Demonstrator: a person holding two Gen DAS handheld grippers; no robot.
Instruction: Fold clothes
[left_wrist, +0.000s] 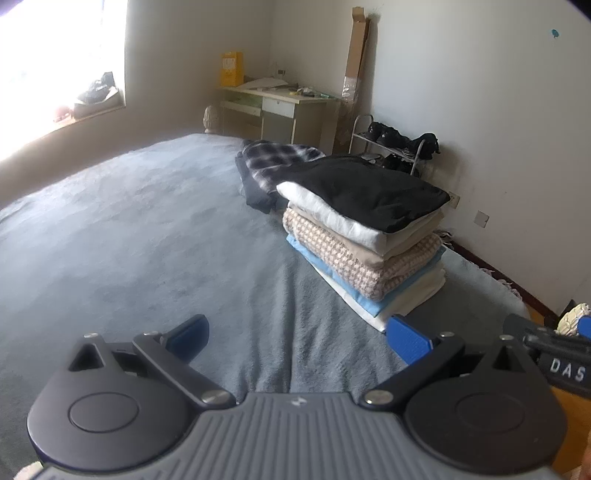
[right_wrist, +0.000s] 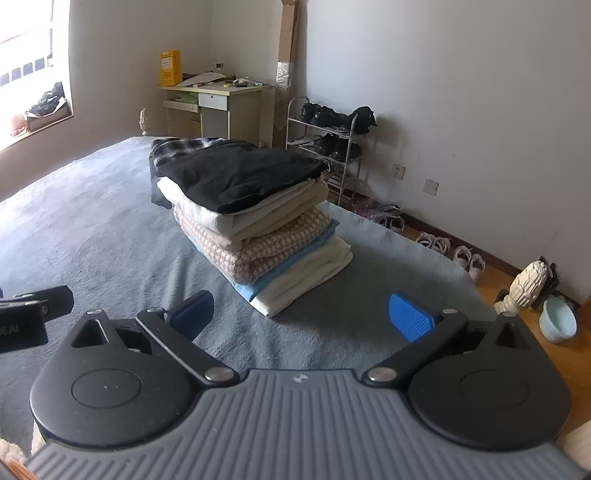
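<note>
Left gripper (left_wrist: 299, 339), right gripper (right_wrist: 301, 314): jaws wide, empty, above bed (left_wrist: 129, 229). Folded stack (right_wrist: 255, 221) squared for stability; plaid shirt (left_wrist: 273, 157) behind, unfolded.

The bed (right_wrist: 92, 229) was grey-blue. On the pile, the top cloth (right_wrist: 236, 177) was black, the next (right_wrist: 207, 218) was white, then a tan and white checked one (right_wrist: 258, 254), then light blue (right_wrist: 258, 286). The shirt (left_wrist: 273, 157) behind had black and white checks. The pads (right_wrist: 410, 319) were blue.
</note>
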